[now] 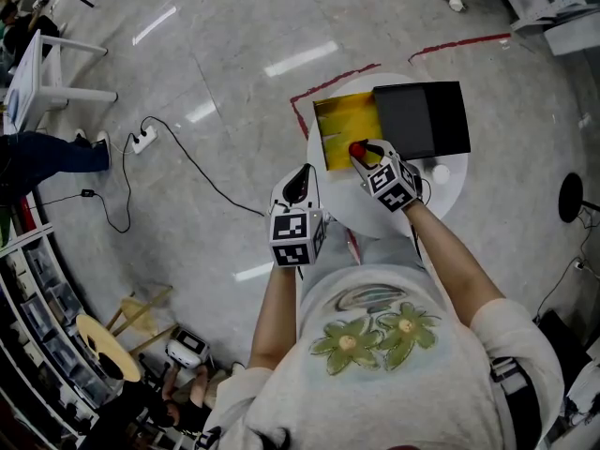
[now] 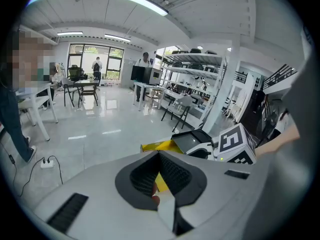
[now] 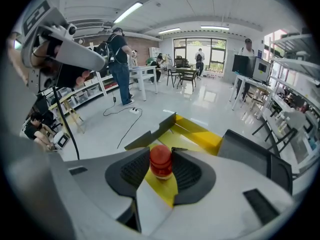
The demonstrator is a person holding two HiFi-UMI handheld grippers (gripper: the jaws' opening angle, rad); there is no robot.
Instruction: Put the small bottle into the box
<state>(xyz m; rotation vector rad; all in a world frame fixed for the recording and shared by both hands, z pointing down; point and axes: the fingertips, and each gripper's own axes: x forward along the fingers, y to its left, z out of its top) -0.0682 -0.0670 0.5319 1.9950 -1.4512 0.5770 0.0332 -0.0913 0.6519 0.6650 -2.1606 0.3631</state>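
While the small bottle [image 3: 160, 158], red at the cap, stands upright between the fingers [image 3: 188, 173] of the right gripper [image 1: 364, 154], those fingers are closed against its sides and hold it. In the head view the bottle sits over the near right corner of the box [image 1: 342, 120], whose inside is yellow. Whether the bottle touches the box's bottom cannot be told. The box's black lid [image 1: 422, 118] lies open and flat to the right of the yellow part. The box rests on a round white desk [image 1: 442, 191] just in front of the person.

The left gripper [image 1: 299, 182] is at the desk's near left edge, apart from the box and beside the right gripper, pointing the same way. Its fingers [image 2: 176, 173] stand a narrow gap apart, and only the yellow of the box shows through the gap.

Around the desk is a glossy grey floor [image 1: 234, 36] with a red tape line [image 1: 328, 78] running past the box. A white power strip [image 1: 142, 140] with a black cable lies well to the left.
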